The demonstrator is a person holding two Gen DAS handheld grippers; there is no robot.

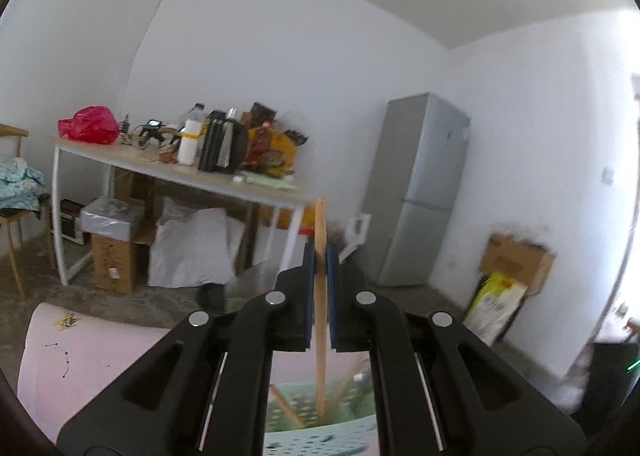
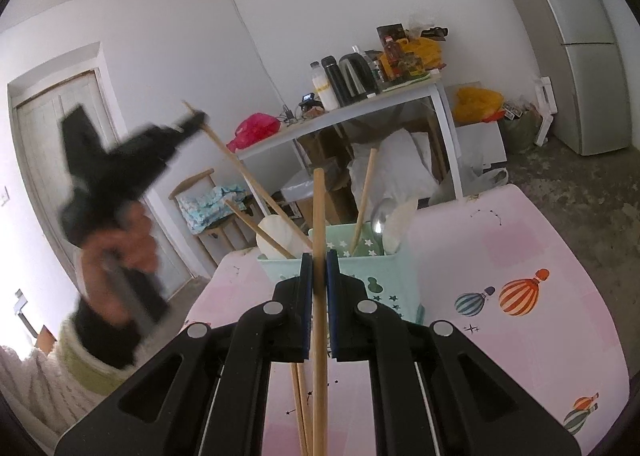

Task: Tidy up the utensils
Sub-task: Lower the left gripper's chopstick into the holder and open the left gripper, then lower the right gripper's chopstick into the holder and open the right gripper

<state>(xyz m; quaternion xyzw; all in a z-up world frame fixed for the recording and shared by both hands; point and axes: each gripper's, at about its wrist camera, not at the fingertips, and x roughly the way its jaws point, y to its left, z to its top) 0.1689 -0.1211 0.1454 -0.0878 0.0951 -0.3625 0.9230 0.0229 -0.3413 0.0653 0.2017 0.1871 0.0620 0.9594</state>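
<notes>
The left gripper (image 1: 320,256) is clamped on a thin pale wooden chopstick (image 1: 320,224), its blue pads pinching the stick partway along so that a short length stands above the jaws and the longer part hangs down toward the mint-green perforated plastic utensil holder (image 1: 312,408) just below; gripping it upright like this looks meant to keep the tip aimed into or out of the holder's narrow compartments; from the right wrist view the same gripper (image 2: 196,121) is a blurred black shape raised at the left, carried by the person's hand (image 2: 128,232), with the chopstick slanting down toward the holder, and whether its lower tip sits inside the holder cannot be told

The right gripper (image 2: 320,260) is likewise closed tight on a second wooden chopstick (image 2: 319,208), held near vertical just in front of the holder's (image 2: 360,276) near wall; more loose chopsticks (image 2: 300,408) lie beneath it on the pink table mat printed with hot-air balloons (image 2: 520,248), likely still waiting to be sorted; the holder stands on that mat and already carries other chopsticks leaning in its compartments, a metal spoon (image 2: 380,216) and white flat spoons (image 2: 400,224) at the right, which suggests sorting by type is under way but unfinished; both sticks being slim and smooth, a tilted grip could let them slide or swing
</notes>
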